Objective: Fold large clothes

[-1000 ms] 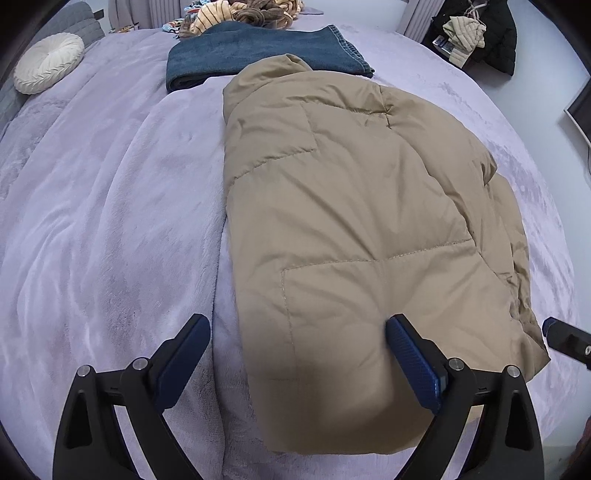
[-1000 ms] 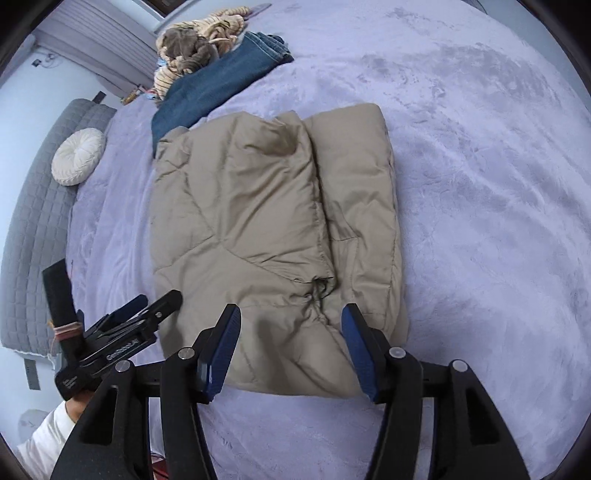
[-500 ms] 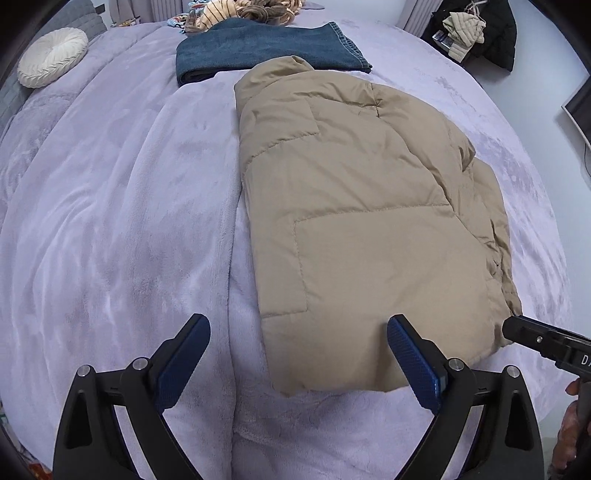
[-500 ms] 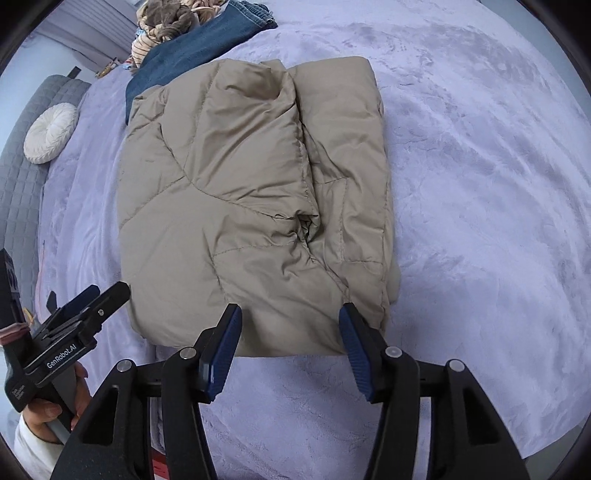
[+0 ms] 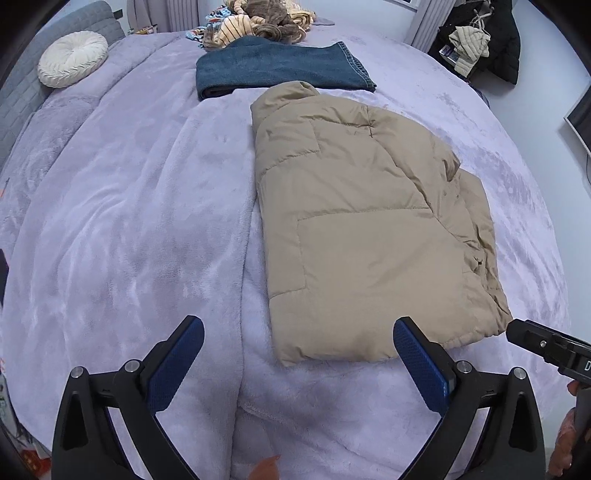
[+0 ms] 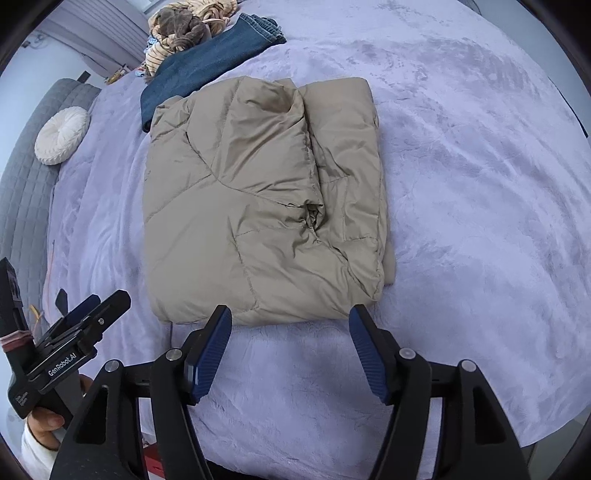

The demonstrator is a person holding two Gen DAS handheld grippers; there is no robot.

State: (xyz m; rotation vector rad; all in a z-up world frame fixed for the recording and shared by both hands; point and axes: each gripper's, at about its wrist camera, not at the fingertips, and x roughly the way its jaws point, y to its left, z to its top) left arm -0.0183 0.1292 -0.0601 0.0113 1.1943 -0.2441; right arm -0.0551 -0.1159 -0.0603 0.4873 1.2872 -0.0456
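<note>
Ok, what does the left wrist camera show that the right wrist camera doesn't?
Only the left wrist view shows the dark coats hanging at the far right, and the jacket's smooth, flat side. Only the right wrist view shows the jacket's bunched fold, plus a hand holding the left gripper. Both show the folded tan jacket on the purple blanket, the folded jeans and clothes pile beyond it, the round white cushion, and open grippers, the right gripper having just widened, empty.

Tan puffer jacket [image 5: 362, 236], folded into a rough rectangle, lying flat on lilac bedspread [image 5: 129, 221], collar toward folded jeans [image 5: 273, 70]
</note>
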